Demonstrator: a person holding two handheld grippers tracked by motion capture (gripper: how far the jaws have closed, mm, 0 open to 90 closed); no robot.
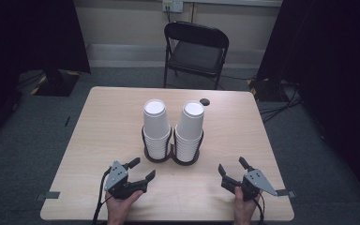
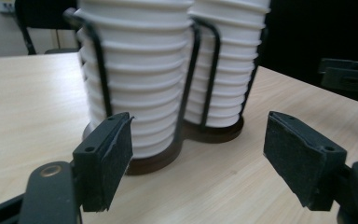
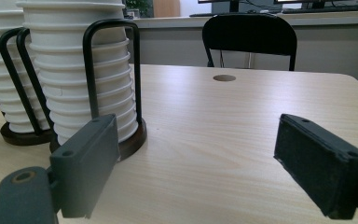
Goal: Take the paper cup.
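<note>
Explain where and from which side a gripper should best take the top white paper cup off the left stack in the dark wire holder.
Probably the bare wall of the top white paper cup, well above the dark wire holder, whose upright loops cover only the lower cups. The cups stand upside down and taper upward, so coming level from the near side, jaws straddling the wall, seems best. The left gripper is open and nearest.

In the left gripper view, the tops of both cup stacks [image 2: 140, 84] are cut off by the upper edge, and the other gripper [image 2: 349, 79] is clipped at the right edge. In the right gripper view, the farther stack [image 3: 2, 65] is cut by the left edge. In the high view, the forearms are cut off at the bottom edge.
</note>
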